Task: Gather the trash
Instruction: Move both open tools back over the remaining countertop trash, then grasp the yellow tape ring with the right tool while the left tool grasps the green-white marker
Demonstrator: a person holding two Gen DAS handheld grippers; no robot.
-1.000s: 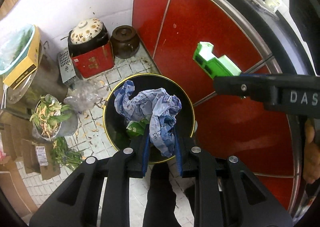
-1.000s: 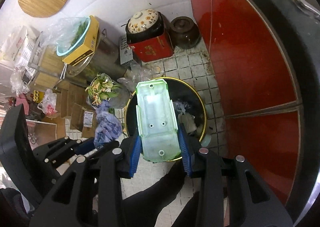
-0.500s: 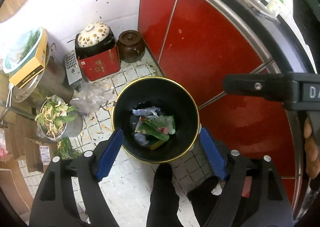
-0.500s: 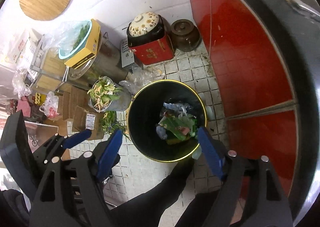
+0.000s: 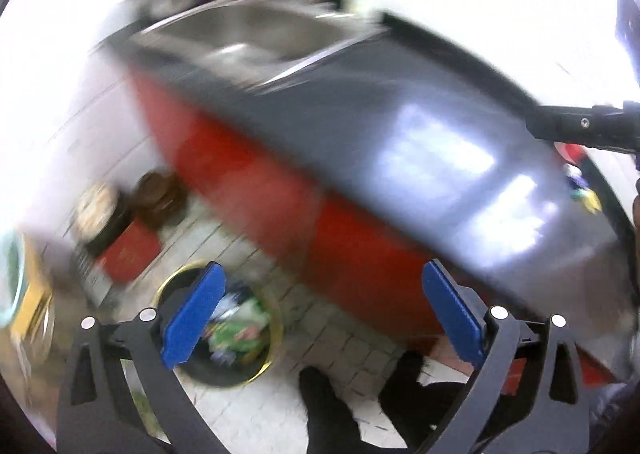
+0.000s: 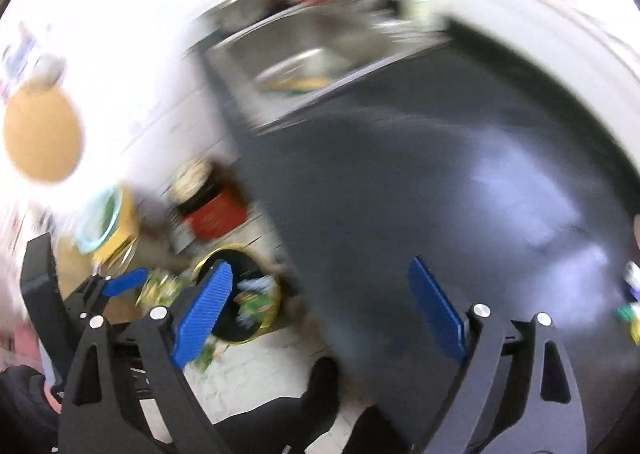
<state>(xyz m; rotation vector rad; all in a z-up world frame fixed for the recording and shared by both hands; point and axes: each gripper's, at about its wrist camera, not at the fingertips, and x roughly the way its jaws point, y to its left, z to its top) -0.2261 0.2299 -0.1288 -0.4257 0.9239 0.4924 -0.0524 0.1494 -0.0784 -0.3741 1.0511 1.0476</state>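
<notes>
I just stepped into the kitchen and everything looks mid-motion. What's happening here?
A person is collecting trash with a handheld gripper in each hand. The left gripper and right gripper have both just been opening and hold nothing. Crumpled rubbish lies in the black bin on the floor beside the red cabinet. Both views, though blurred, now show the dark countertop and the sink; a few small colourful items sit at the counter's right edge.

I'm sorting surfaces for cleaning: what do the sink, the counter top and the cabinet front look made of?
Sink: looks like stainless steel, a grey metallic sheen with bright streaks. Counter top: dark grey and glossy, mirroring pale light patches; stone or laminate, blur leaves it open. Cabinet front: smooth red panel, possibly lacquered or plastic-faced.
</notes>
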